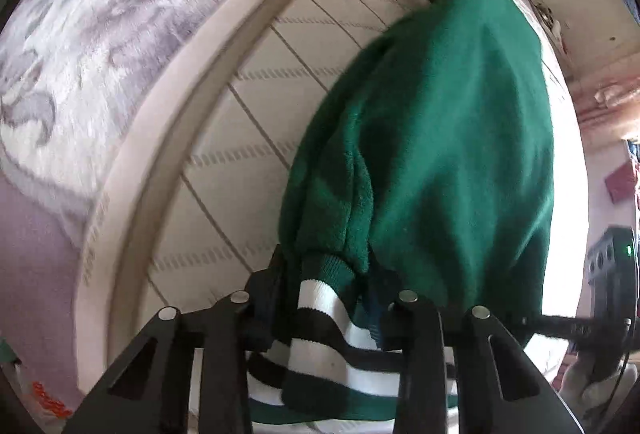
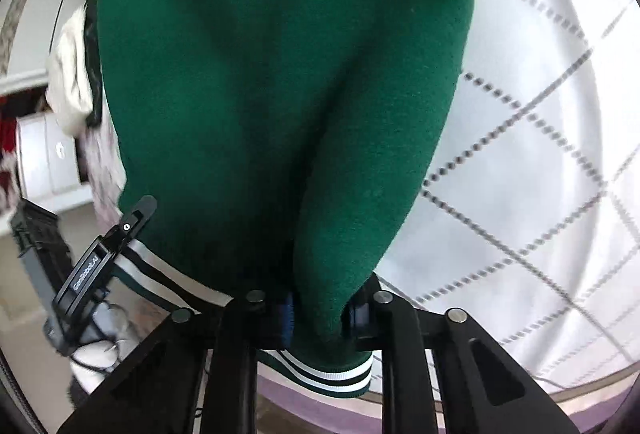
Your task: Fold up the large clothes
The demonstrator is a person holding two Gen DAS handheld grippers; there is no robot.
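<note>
— Where's the garment right now?

— Up in the air. The green sweater (image 1: 432, 138) hangs between the two hands over the quilted bed (image 1: 256, 106), its striped hem (image 1: 320, 330) at the top. The left tongs (image 1: 332, 298) are pinching that hem, and the right tongs (image 2: 320, 304) are pinching it further along, so both are pressed together on knit.

— Which way does it run from them?

— Its long axis falls straight away from both tongs, down toward the mattress. The far end, collar or shoulders, I'd say, though it's blurred, sits nearest the bed's surface.

— So which hand leads?

— Neither is clearly nearer; they hold the hem side by side, close together. To my eye the next move needs them spread apart along the hem, then lowered so the body lands flat, lengthwise on the bed.

— And that grey patterned blanket (image 1: 80, 54)?

— Off to the left tongs' side, well apart.
</note>
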